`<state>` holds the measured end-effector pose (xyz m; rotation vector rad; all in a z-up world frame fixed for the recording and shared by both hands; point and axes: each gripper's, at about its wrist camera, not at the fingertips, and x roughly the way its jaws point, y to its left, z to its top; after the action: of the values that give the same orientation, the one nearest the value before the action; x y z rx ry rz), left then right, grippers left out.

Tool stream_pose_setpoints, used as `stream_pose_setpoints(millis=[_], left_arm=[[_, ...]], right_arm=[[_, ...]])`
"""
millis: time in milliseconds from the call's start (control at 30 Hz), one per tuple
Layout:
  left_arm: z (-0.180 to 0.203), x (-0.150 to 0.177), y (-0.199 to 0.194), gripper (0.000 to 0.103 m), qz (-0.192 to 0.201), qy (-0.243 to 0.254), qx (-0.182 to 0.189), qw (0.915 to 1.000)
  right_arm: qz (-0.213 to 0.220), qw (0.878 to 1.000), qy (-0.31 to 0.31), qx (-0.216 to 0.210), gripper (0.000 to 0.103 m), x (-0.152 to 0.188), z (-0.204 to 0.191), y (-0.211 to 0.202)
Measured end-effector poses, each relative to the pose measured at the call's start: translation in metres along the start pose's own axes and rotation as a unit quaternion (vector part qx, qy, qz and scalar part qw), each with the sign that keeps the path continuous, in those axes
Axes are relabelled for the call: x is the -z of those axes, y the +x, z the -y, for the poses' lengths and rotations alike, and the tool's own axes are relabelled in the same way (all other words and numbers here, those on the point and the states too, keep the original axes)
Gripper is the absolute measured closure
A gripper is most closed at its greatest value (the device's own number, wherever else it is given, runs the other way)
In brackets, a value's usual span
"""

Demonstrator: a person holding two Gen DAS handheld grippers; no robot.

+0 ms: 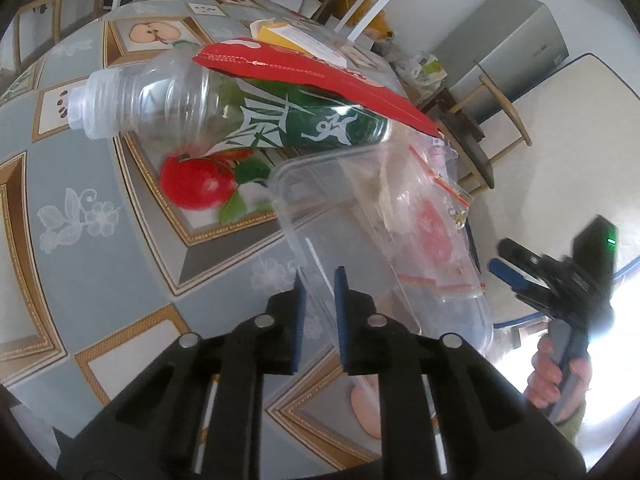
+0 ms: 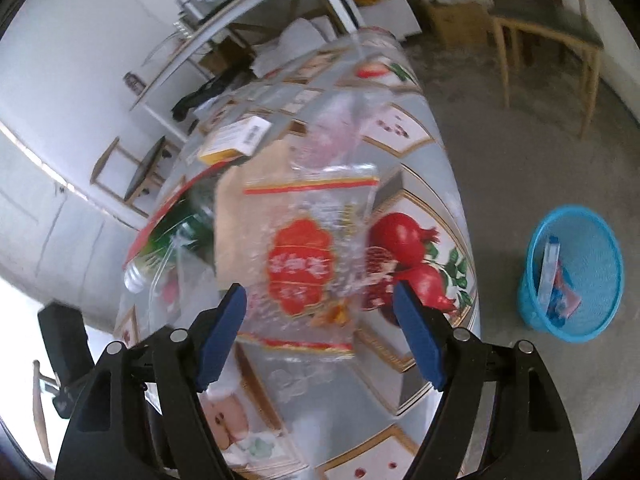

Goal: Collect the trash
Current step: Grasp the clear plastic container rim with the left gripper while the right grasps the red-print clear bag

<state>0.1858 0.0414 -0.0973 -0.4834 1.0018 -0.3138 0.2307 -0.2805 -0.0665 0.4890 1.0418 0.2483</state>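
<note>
Table (image 1: 92,264) with fruit-print cloth, holding: clear tray (image 1: 320,208) carrying bottle (image 1: 224,108), red wrapper (image 1: 320,76) and clear bag (image 2: 308,252). Left gripper (image 1: 320,300): jaws nearly together, clamped on the tray's near rim. Right gripper (image 2: 320,320): jaws wide apart, just before the bag (no contact visible). Blue bin (image 2: 572,276) on floor, well apart, some trash inside.

The left claw (image 1: 320,292) points steeply down, and its two blue pads stand close together with only a narrow gap between them. The right claw (image 2: 320,320) also points down, and its blue pads stand wide apart. A bare hand (image 1: 554,376) holds the handle of the right claw from below.
</note>
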Motion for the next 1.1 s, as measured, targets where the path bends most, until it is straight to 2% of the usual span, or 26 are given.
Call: stream_pose_setpoints(millis=[167, 267, 400, 533, 833, 967, 1100], left_arm=[[-0.002, 0.011, -0.014, 0.098, 0.005, 0.007, 0.001, 1.0000], [-0.005, 0.014, -0.020, 0.098, 0.008, 0.003, -0.002, 1.0000], [-0.008, 0.017, -0.022, 0.098, 0.008, -0.004, -0.004, 1.0000], [-0.007, 0.014, -0.022, 0.098, 0.009, -0.003, -0.004, 1.0000], [-0.005, 0.014, -0.023, 0.098, 0.008, -0.009, -0.003, 0.9999], [-0.005, 0.014, -0.023, 0.098, 0.009, -0.010, -0.004, 0.9999], [-0.006, 0.015, -0.023, 0.098, 0.009, -0.010, -0.004, 0.9999]], right_arm=[[-0.012, 0.998, 0.063, -0.019, 0.033, -0.005, 0.027, 0.017], [-0.012, 0.997, 0.077, -0.024, 0.035, -0.007, 0.031, 0.018], [-0.027, 0.995, 0.085, -0.049, 0.042, -0.003, 0.028, 0.018], [-0.036, 0.994, 0.085, -0.053, 0.048, 0.001, 0.023, 0.019], [-0.068, 0.995, 0.067, -0.039, 0.070, 0.012, 0.012, 0.028], [-0.077, 0.994, 0.068, -0.036, 0.091, 0.016, 0.012, 0.032], [-0.077, 0.993, 0.080, -0.047, 0.096, 0.019, 0.015, 0.029]])
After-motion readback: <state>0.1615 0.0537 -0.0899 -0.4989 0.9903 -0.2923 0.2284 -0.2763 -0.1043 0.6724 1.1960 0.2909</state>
